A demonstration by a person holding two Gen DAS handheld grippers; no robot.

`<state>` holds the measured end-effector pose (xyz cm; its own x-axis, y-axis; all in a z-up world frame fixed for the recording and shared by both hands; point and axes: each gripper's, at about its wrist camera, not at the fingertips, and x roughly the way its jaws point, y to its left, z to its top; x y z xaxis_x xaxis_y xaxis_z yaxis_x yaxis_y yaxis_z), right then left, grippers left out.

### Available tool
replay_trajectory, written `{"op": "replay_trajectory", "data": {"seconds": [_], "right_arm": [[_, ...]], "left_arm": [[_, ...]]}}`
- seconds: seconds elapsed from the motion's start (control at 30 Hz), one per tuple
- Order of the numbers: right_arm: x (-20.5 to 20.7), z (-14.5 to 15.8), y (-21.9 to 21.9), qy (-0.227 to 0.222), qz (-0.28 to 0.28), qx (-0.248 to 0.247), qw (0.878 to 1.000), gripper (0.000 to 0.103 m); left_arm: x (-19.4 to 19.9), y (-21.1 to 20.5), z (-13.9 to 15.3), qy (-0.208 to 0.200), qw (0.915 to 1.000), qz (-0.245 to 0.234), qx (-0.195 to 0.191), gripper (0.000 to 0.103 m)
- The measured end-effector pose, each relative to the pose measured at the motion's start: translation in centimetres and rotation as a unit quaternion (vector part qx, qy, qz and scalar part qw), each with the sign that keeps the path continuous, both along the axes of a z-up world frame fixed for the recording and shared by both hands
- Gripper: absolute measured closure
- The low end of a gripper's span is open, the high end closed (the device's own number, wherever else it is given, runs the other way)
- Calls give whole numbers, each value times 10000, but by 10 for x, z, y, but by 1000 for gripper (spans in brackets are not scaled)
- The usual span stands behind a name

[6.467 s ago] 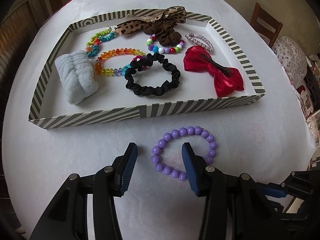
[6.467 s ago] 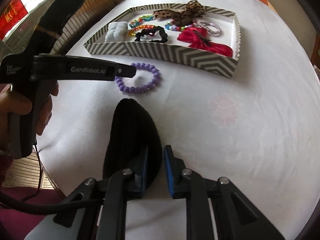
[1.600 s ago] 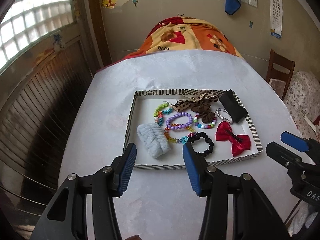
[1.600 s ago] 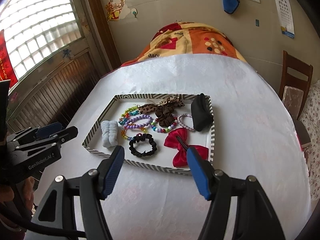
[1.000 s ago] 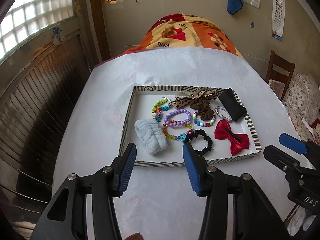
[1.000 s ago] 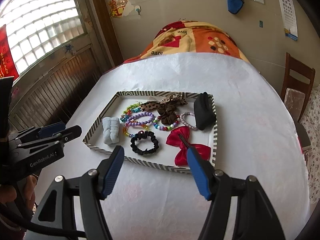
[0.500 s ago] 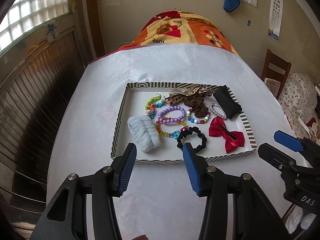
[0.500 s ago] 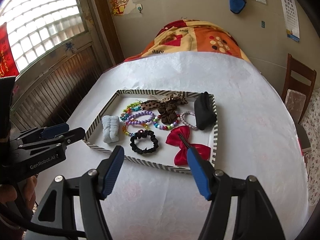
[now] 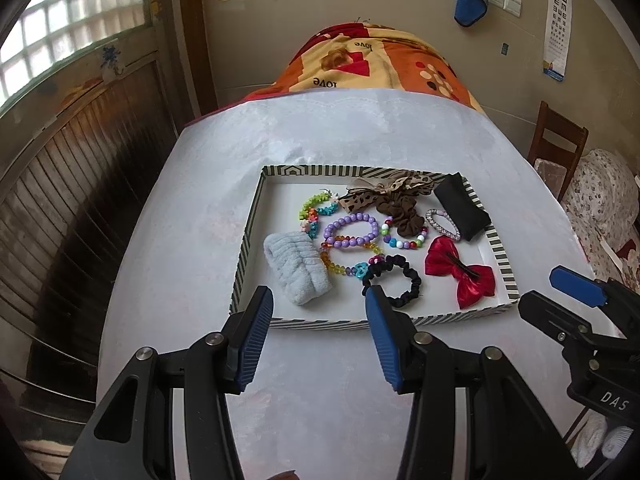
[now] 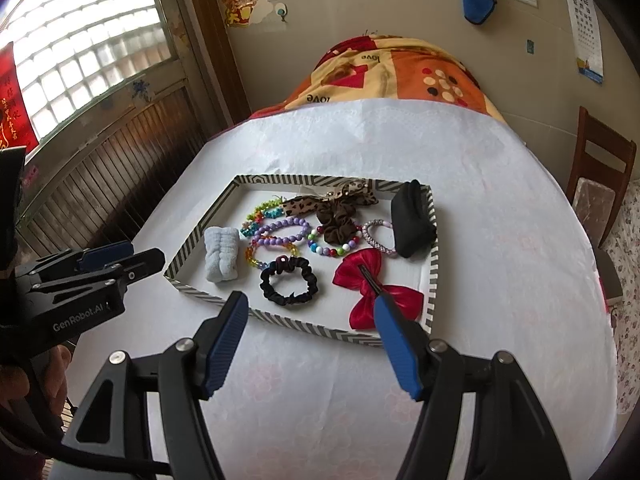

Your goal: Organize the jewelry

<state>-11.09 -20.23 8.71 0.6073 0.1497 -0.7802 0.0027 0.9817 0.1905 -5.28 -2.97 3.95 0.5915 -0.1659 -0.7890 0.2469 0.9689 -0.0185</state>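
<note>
My left tongs point(image 9: 318, 332) and my right tongs point(image 10: 310, 338) both hang released above the near part of the white tabletop point(image 9: 320, 400), jaws apart with nothing between them, and their lower bodies run off the bottom of each view. In the left wrist view my right tongs enter from the right edge, cut off so that only "DAS" reads on the black body; in the right wrist view my left tongs come in from the left, lettered "GenRobot.AI", with part of my hand point(image 10: 16, 380) in shadow behind them. All the jewelry lies inside the striped tray point(image 9: 256, 216) in the middle of the tabletop: a purple bead bracelet point(image 9: 352, 232) rests partly over a multicoloured crystal bracelet point(image 9: 340, 266), a black scrunchie point(image 9: 394, 284) sits near the front wall, a red satin bow point(image 9: 460, 270) with a dark clip lies to its right, a pale blue fluffy band point(image 9: 298, 266) on the left, and a black pouch point(image 9: 462, 208) leans at the far right corner. A leopard-print bow point(image 9: 384, 192) overlaps a brown scrunchie point(image 9: 404, 210), which hides part of a mixed bead bracelet point(image 9: 404, 242). Beyond, an orange blanket point(image 9: 376, 60) reads "love" upside down; a wall eye chart point(image 9: 558, 24) is too small to read beyond its top letters
</note>
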Motion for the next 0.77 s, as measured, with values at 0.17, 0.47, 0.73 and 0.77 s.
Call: {"op": "replay_trajectory", "data": {"seconds": [0.17, 0.47, 0.73, 0.77], "right_arm": [[2, -1, 2, 1, 43, -4, 10000, 34], [4, -4, 3, 60, 67, 11, 10000, 34], [5, -6, -2, 82, 42, 29, 10000, 34], [5, -7, -3, 84, 28, 32, 10000, 34]], "left_arm": [[1, 2, -1, 5, 10000, 40, 0, 68], [3, 3, -3, 52, 10000, 51, -28, 68], [5, 4, -6, 32, 9999, -24, -159, 67], [5, 3, -5, 6, 9999, -43, -157, 67]]}}
